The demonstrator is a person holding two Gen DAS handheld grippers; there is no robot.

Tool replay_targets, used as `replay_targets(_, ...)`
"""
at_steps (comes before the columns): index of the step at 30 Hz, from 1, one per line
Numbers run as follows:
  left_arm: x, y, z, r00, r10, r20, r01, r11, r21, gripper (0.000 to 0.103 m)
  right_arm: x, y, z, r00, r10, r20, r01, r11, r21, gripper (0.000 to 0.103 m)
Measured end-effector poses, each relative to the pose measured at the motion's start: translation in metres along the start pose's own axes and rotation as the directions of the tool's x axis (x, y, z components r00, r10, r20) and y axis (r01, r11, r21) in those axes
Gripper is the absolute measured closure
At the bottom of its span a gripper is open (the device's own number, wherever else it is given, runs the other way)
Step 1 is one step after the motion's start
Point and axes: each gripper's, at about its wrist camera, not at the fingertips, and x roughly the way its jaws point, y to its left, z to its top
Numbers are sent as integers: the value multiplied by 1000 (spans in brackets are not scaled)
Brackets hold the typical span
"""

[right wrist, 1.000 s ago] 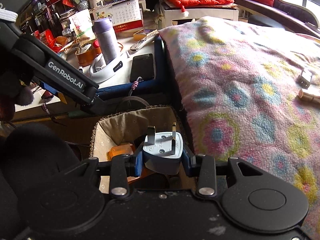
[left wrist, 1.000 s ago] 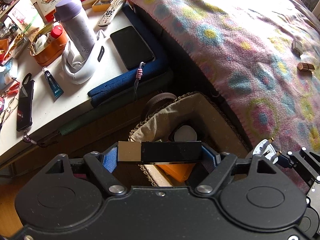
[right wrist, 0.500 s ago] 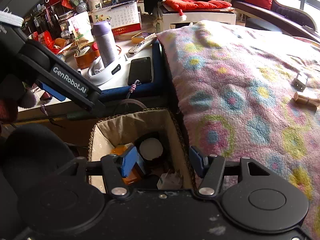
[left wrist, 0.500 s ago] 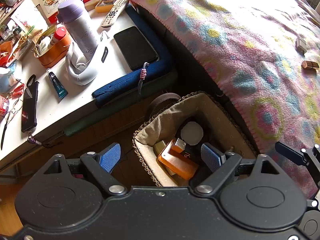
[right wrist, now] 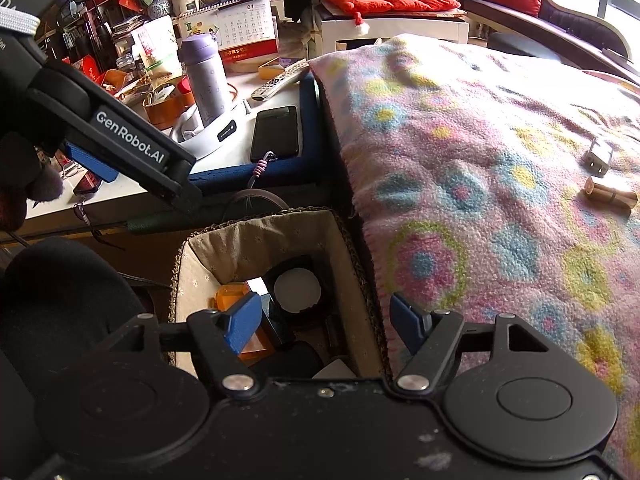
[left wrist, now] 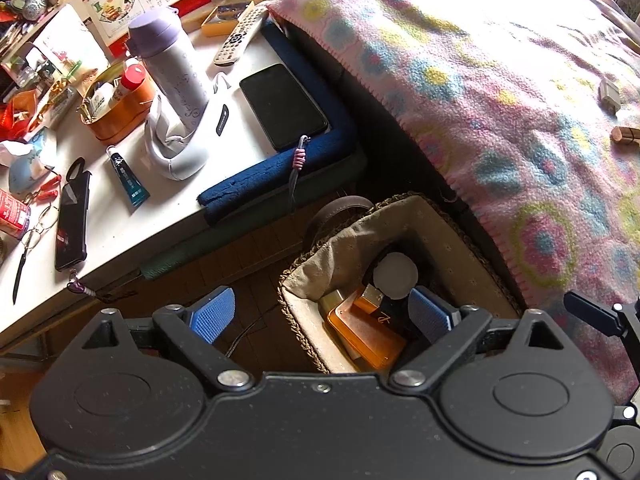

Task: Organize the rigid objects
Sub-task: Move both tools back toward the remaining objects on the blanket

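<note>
Below both spread jaws: basket (left wrist: 444, 220) (right wrist: 256, 240).

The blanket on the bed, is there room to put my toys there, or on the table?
The blanket is mostly bare, from its pink edge up to the small white plug and gold tube. The table is crowded, and so is the basket.

1. The blanket (left wrist: 500, 92) is pink with blue, yellow and green rings.
2. The basket (right wrist: 362, 280) has brown woven walls and a beige, faintly dotted liner.
3. An orange case (left wrist: 366, 338) and a white round lid (left wrist: 395, 270) lie inside.
4. The flask (left wrist: 172, 68) is lilac-capped, pale grey.
5. The phone (left wrist: 282, 106) is black.
6. Each hand-held gripper is black with blue pads (left wrist: 212, 314).
</note>
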Motion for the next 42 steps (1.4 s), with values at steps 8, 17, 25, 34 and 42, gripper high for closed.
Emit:
replay_targets(8, 0, -3, 0, 1000, 29, -3, -29, 999, 20, 12, 2, -3, -1, 1000, -6, -6, 6, 1000, 9, 29)
replay_targets(17, -2, -5, 0, 999, 54, -1, -54, 998, 44, 11, 0, -7, -1, 1000, -27, 7, 27, 999, 25, 26)
replay_targets(25, 3, -5, 3, 999, 14, -41, -13, 999, 32, 11, -1, -38, -2, 992, -119, 40, 116, 991, 63, 23)
replay_targets(34, 5, -8, 3, 998, -4, -59, 6, 999, 40, 11, -6, -109, 4, 909, -379, 176, 347, 919, 187, 12)
replay_targets(42, 6, -16, 5, 998, 8, -57, -5, 998, 60, 12, 19, -179, 19, 767, -582, 272, 523, 811, 262, 4)
